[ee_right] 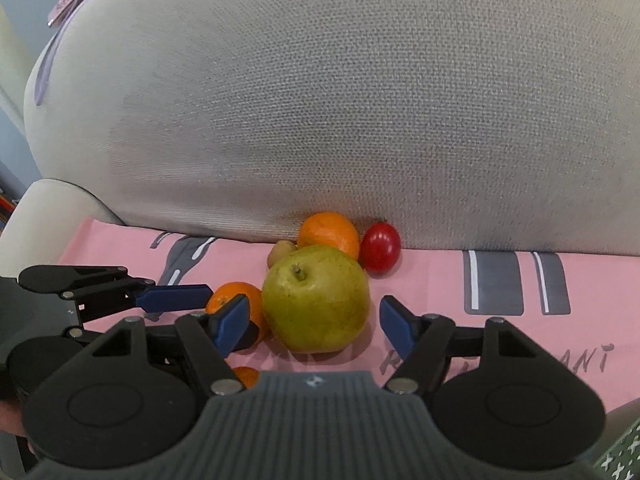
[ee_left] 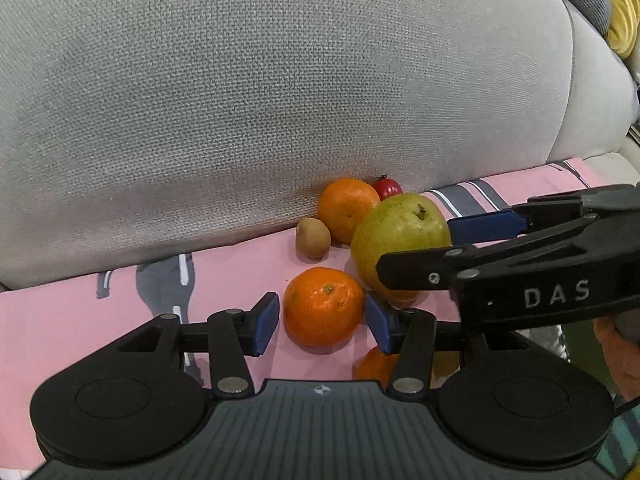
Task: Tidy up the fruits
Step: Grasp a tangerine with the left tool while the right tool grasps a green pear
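Fruits lie on a pink cloth [ee_left: 100, 320] against a grey sofa back. In the left wrist view my left gripper [ee_left: 322, 322] is open with a near orange [ee_left: 324, 306] between its blue pads, small gaps on both sides. Behind it lie a green pear [ee_left: 400, 236], a far orange [ee_left: 346, 208], a kiwi [ee_left: 313, 238] and a red tomato [ee_left: 388, 188]. In the right wrist view my right gripper [ee_right: 314, 322] is open around the pear [ee_right: 316, 298], not touching. The near orange [ee_right: 232, 300], far orange [ee_right: 330, 234], kiwi [ee_right: 282, 252] and tomato [ee_right: 380, 252] show there too.
The grey sofa backrest [ee_left: 280, 100] rises right behind the fruits. Another orange [ee_left: 376, 366] lies partly hidden under my left gripper. My right gripper's body [ee_left: 540, 280] crosses the right side of the left wrist view. The cloth [ee_right: 500, 292] has grey printed patterns.
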